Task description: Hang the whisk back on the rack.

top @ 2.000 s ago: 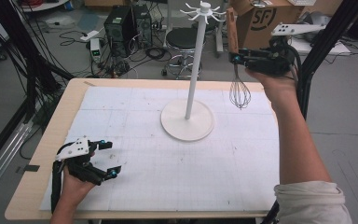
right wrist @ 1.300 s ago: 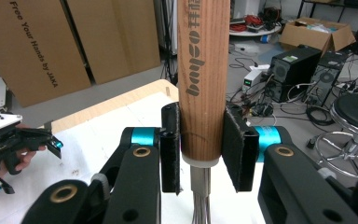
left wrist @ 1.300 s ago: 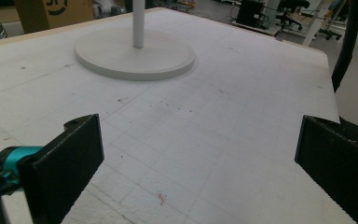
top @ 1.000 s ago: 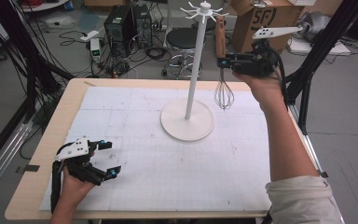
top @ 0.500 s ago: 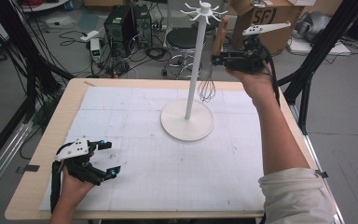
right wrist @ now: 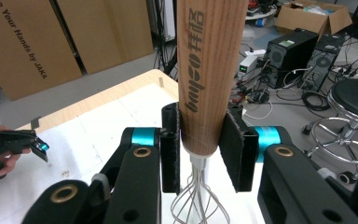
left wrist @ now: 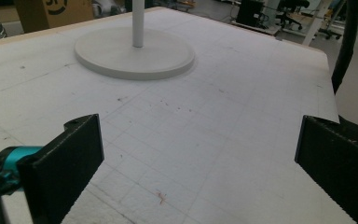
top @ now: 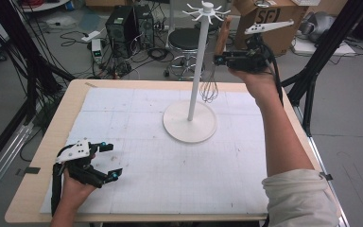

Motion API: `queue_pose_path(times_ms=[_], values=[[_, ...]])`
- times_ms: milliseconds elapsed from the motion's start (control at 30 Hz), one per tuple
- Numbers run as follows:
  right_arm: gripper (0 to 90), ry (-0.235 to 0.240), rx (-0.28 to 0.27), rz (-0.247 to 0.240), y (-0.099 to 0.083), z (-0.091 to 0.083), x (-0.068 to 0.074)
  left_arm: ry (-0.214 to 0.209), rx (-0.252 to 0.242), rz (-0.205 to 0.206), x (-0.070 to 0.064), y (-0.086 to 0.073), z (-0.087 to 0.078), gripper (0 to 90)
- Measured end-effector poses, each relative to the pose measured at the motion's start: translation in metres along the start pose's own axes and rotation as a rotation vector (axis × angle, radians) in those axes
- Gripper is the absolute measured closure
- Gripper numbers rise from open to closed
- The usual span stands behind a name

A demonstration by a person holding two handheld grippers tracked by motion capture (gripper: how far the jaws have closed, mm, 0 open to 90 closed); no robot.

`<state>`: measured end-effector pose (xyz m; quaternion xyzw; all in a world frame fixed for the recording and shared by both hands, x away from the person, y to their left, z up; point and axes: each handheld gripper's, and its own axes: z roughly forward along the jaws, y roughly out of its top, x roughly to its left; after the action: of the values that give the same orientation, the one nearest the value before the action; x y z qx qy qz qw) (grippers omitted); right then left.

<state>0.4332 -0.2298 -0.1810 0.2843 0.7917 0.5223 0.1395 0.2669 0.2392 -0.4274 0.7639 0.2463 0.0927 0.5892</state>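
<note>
**Whisk held high beside the hanging stand**

The right tool (top: 223,58) is clamped on the whisk (top: 216,61), its jaws pressed against the lower end of the wooden handle (right wrist: 210,70) just above where the wires begin. The whisk hangs upright in the air, wire head down, close beside the pole of the white stand (top: 194,75) and below the ring of hooks at its top. The left tool (top: 105,161) rests on the table (top: 52,137) near the front left corner, jaws spread wide and holding nothing.

The whisk looks light. Its handle is stiff, round wood that could twist or slip between flat pads, so a firm squeeze low on the handle suits it. The thin wires would likely spring and bend if grabbed, and are best left alone.
</note>
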Motion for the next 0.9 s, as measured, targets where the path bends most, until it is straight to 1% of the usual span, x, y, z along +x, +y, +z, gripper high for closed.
queue_pose_path(times_ms=[67, 133, 233, 267, 467, 533, 633, 733, 767, 800, 833, 900], values=[[70.7, 0.001, -0.005, -0.003, 0.003, -0.001, 0.001, 0.000, -0.001, 0.001, 0.000, 0.000, 0.000, 1.7], [70.7, 0.002, 0.001, -0.012, 0.005, -0.002, 0.001, -0.001, 0.000, 0.001, 0.000, 0.000, 0.000, 1.6], [70.8, 0.000, 0.009, -0.011, 0.007, -0.002, 0.001, -0.002, 0.000, -0.001, 0.000, 0.000, 0.000, 1.7], [70.8, 0.003, 0.013, -0.009, 0.007, -0.001, 0.002, -0.001, -0.002, -0.003, 0.000, 0.000, 0.000, 1.7], [70.8, 0.021, 0.040, -0.036, 0.009, 0.007, 0.008, -0.002, -0.003, -0.002, 0.000, 0.000, 0.000, 1.7], [70.8, 0.018, 0.054, -0.032, 0.009, 0.010, 0.010, -0.002, -0.002, -0.001, 0.000, 0.000, 0.000, 1.7], [70.7, 0.017, 0.074, -0.044, 0.011, 0.015, 0.011, -0.001, -0.003, -0.002, 0.000, 0.000, 0.000, 1.7], [70.3, 0.017, 0.079, -0.042, 0.010, 0.019, 0.012, 0.001, -0.007, -0.001, 0.000, 0.000, -0.001, 1.7], [69.4, 0.011, 0.077, -0.039, 0.010, 0.019, 0.012, 0.000, -0.003, 0.000, 0.000, 0.000, -0.001, 1.7], [65.8, 0.006, 0.071, -0.039, 0.009, 0.019, 0.012, -0.001, -0.005, -0.002, 0.000, 0.000, -0.001, 1.7], [59.2, 0.001, 0.059, -0.038, 0.008, 0.019, 0.012, -0.001, -0.006, -0.003, 0.000, 0.000, -0.001, 1.7], [53.5, -0.014, 0.044, -0.041, 0.007, 0.017, 0.014, -0.002, -0.006, -0.004, 0.000, 0.000, -0.002, 1.7]])
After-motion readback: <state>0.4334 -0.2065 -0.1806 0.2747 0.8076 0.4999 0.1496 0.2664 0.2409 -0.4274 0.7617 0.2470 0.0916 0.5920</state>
